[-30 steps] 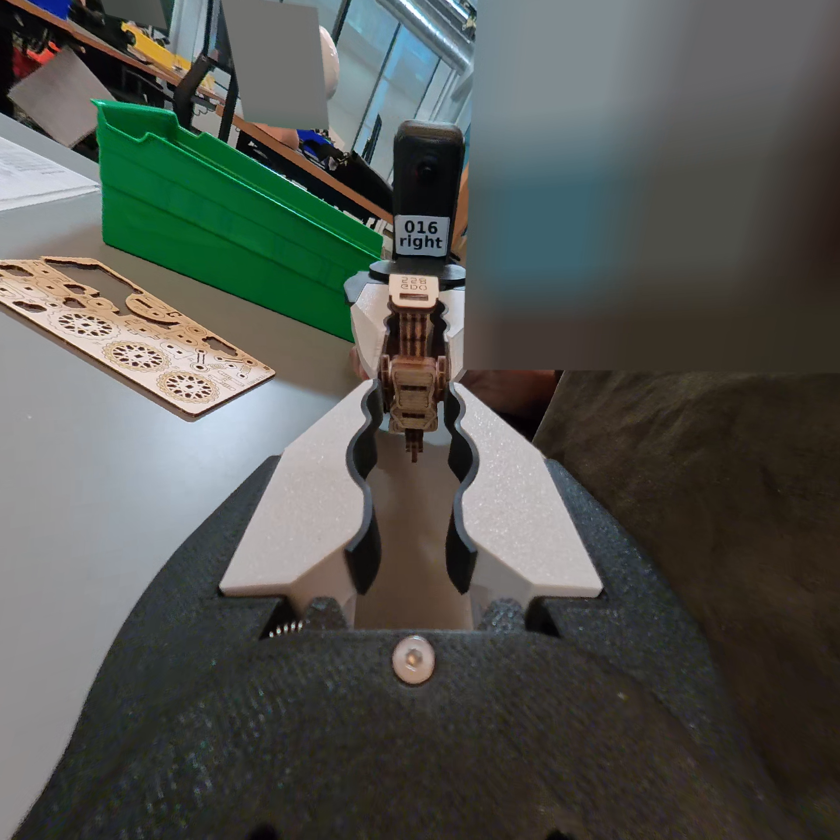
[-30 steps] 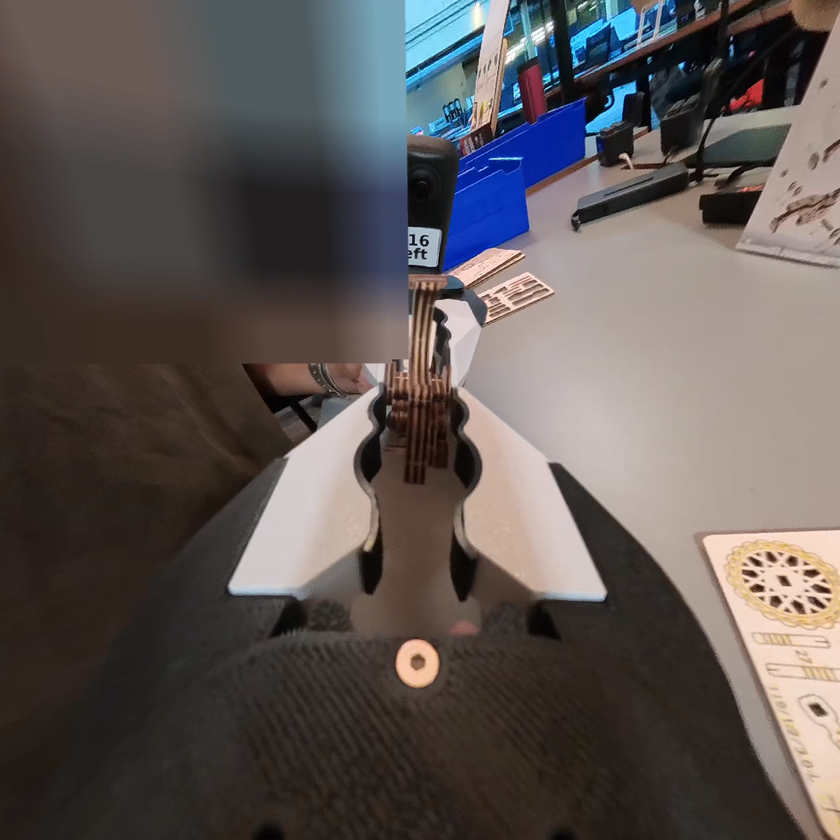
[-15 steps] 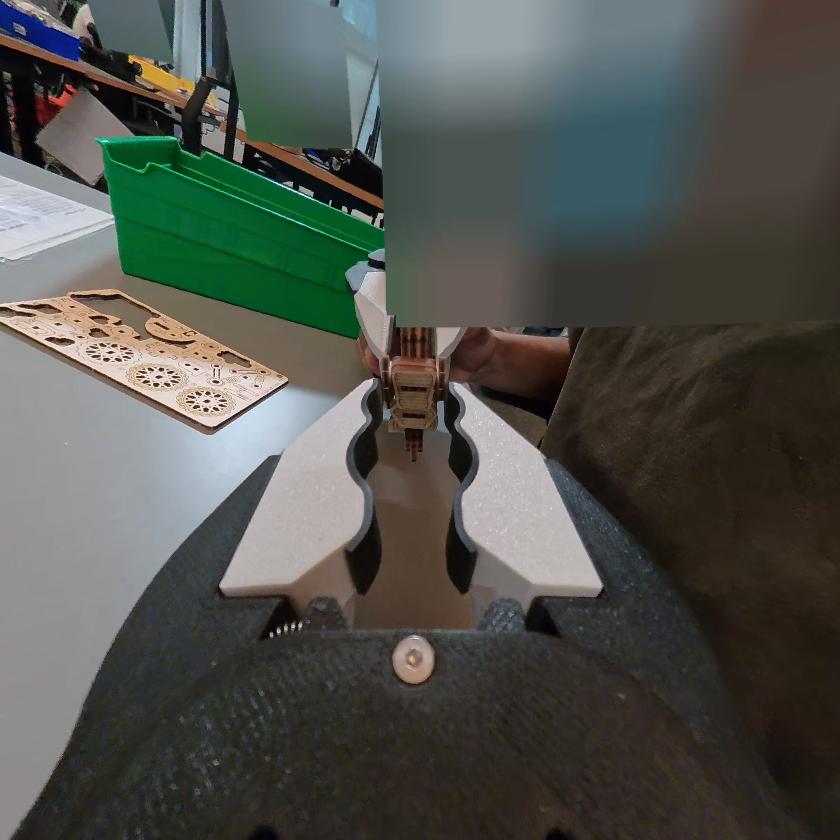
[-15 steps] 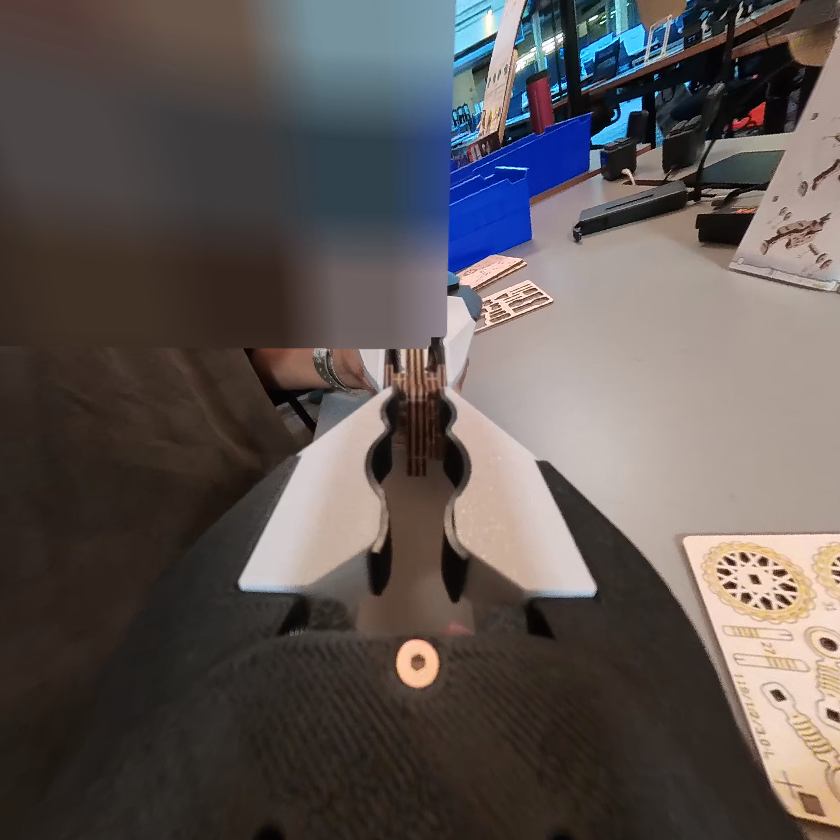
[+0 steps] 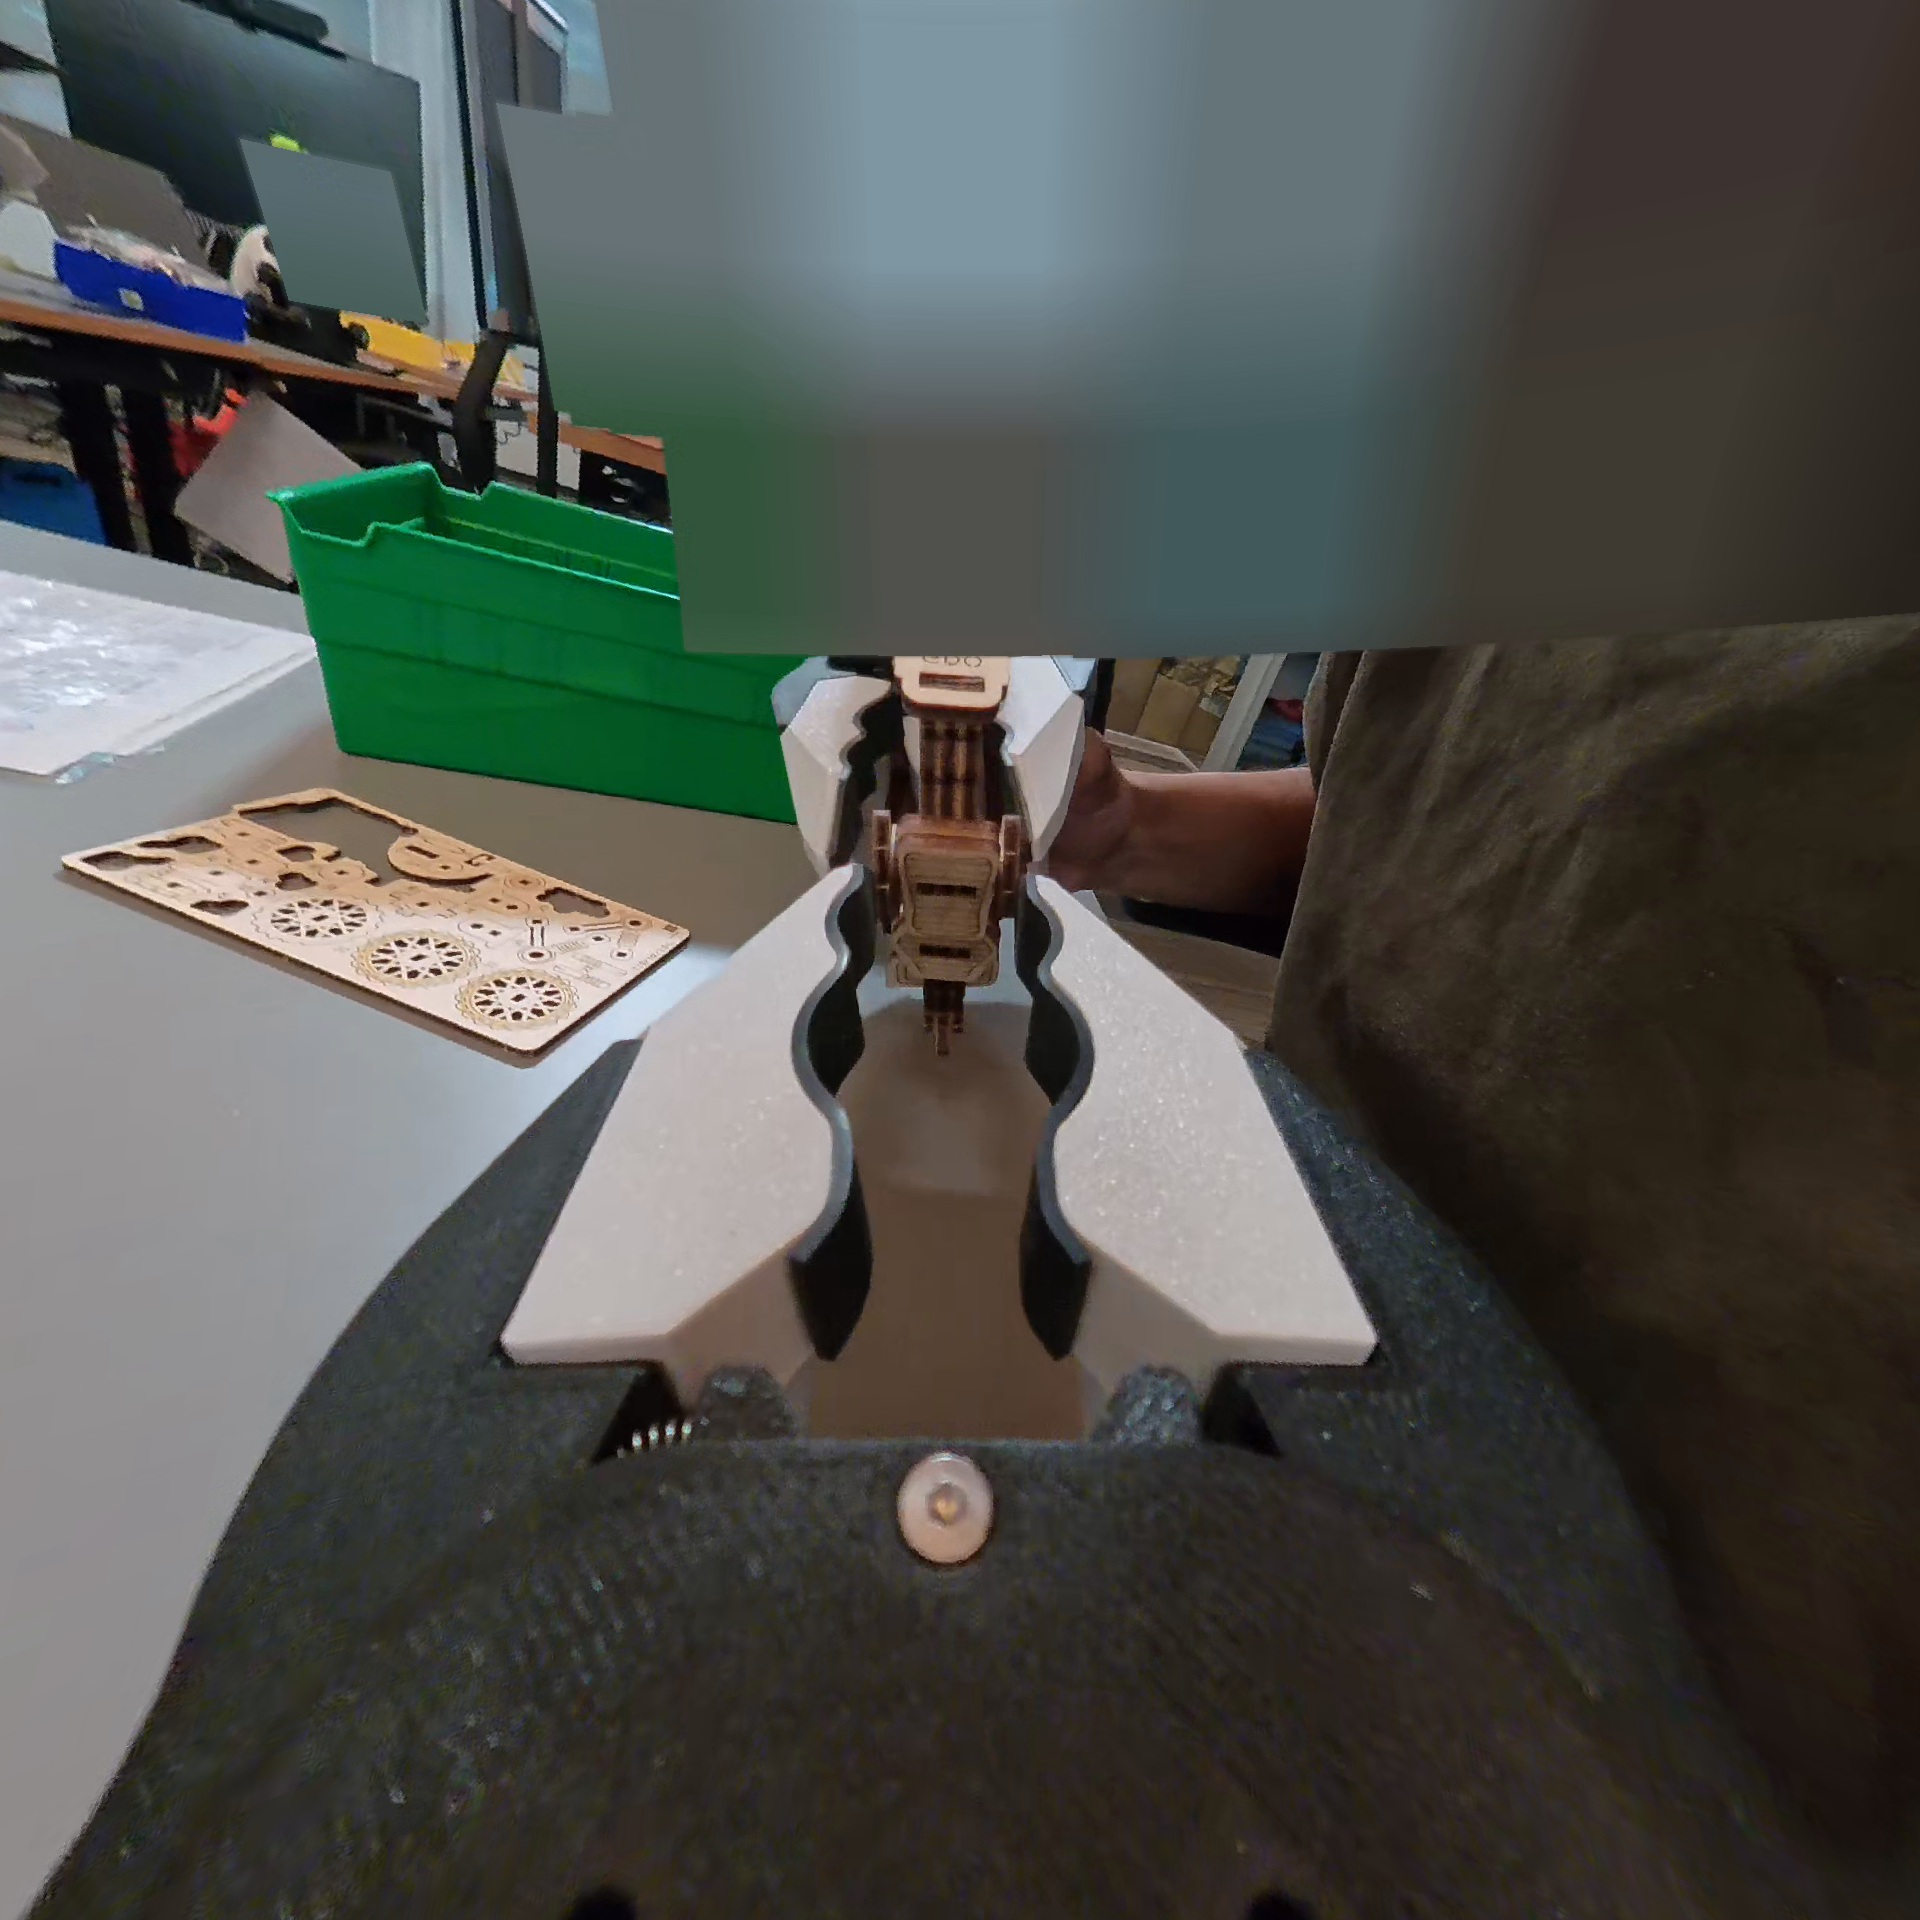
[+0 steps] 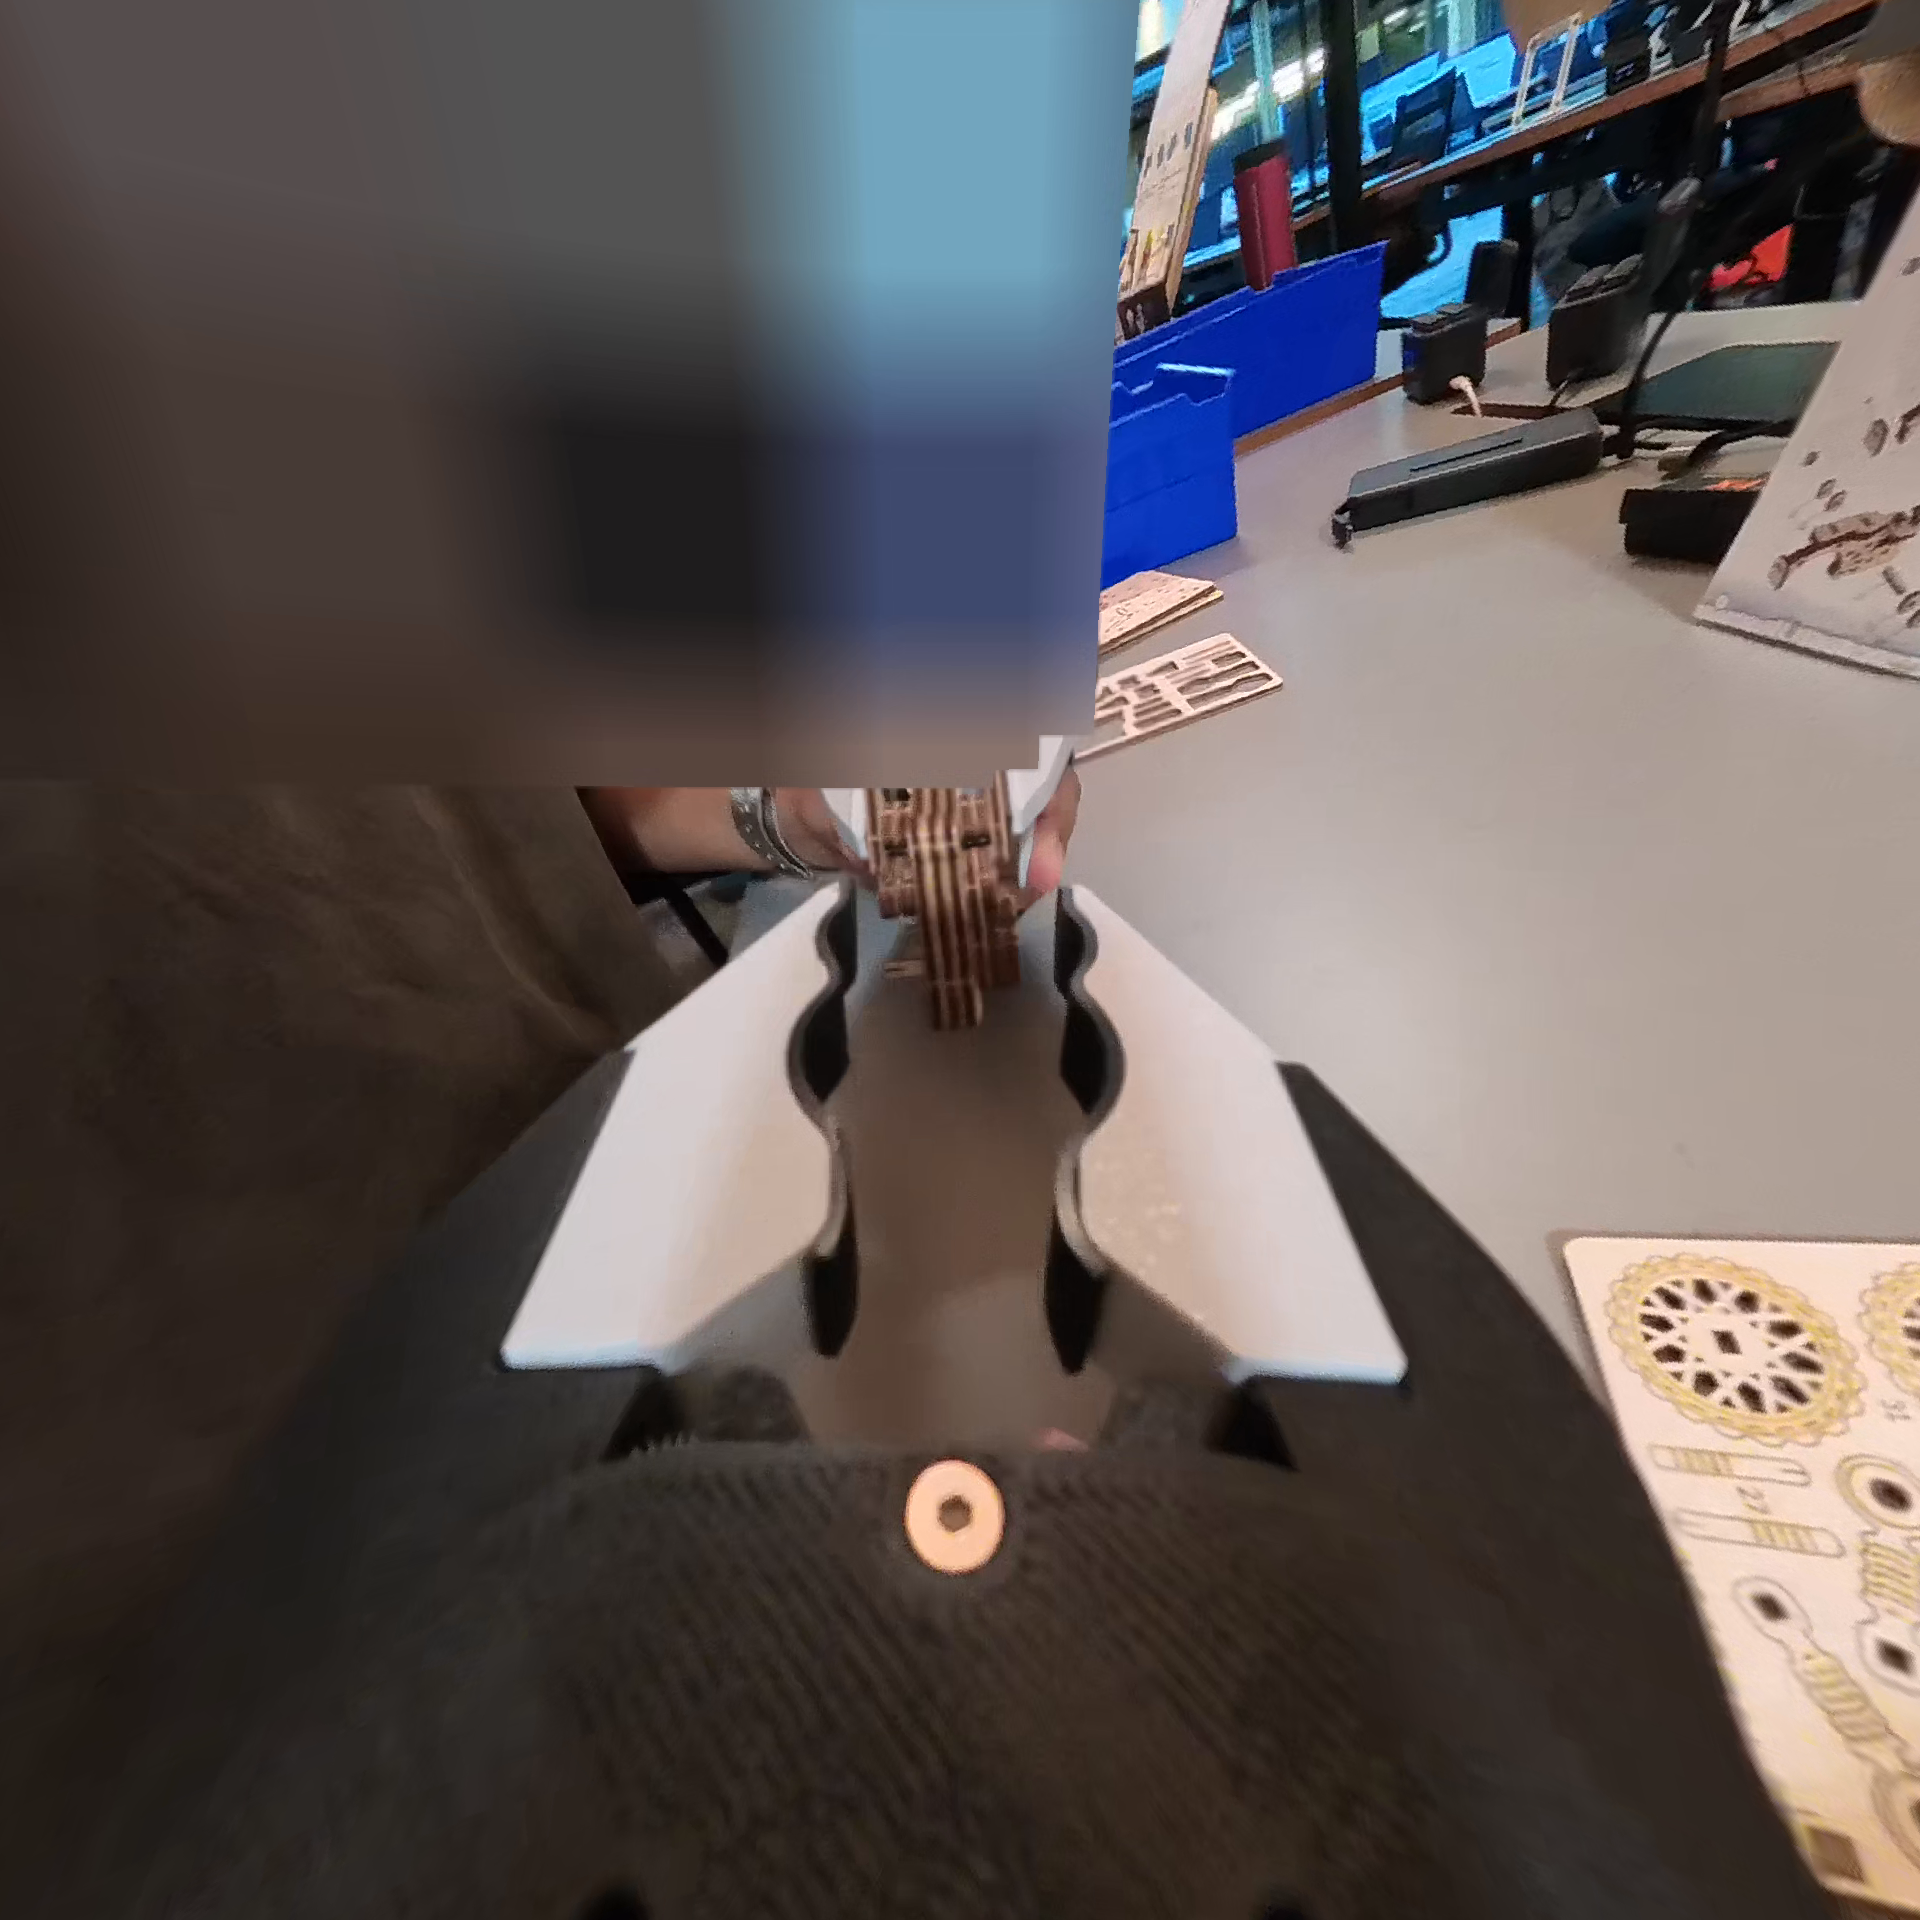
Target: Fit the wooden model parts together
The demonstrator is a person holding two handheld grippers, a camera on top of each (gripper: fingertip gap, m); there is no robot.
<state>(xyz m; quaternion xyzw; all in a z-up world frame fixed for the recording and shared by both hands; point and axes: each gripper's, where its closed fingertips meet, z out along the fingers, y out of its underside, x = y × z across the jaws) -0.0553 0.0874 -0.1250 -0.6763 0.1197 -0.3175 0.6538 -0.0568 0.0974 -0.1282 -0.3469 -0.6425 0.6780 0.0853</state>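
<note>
Two grippers, tips facing: left gripper (image 5: 940,914) clamps wooden model assembly (image 5: 943,894) at fingertips; right gripper (image 6: 951,935) fingers parted around its layered far end.

My left tongs (image 5: 940,914) have matt grainy white plastic fingers (image 5: 717,1132); the model (image 5: 940,894) is layered plywood; the green bin (image 5: 499,644) is glossy plastic.

Tan, dark-striped wooden model (image 5: 940,894); white hand-held gripper fingers (image 5: 707,1143) with black pads; green bin (image 5: 499,644); blue bins (image 6: 1247,416); pale fretted sheet (image 5: 384,920); grey surface (image 5: 208,1143).
</note>
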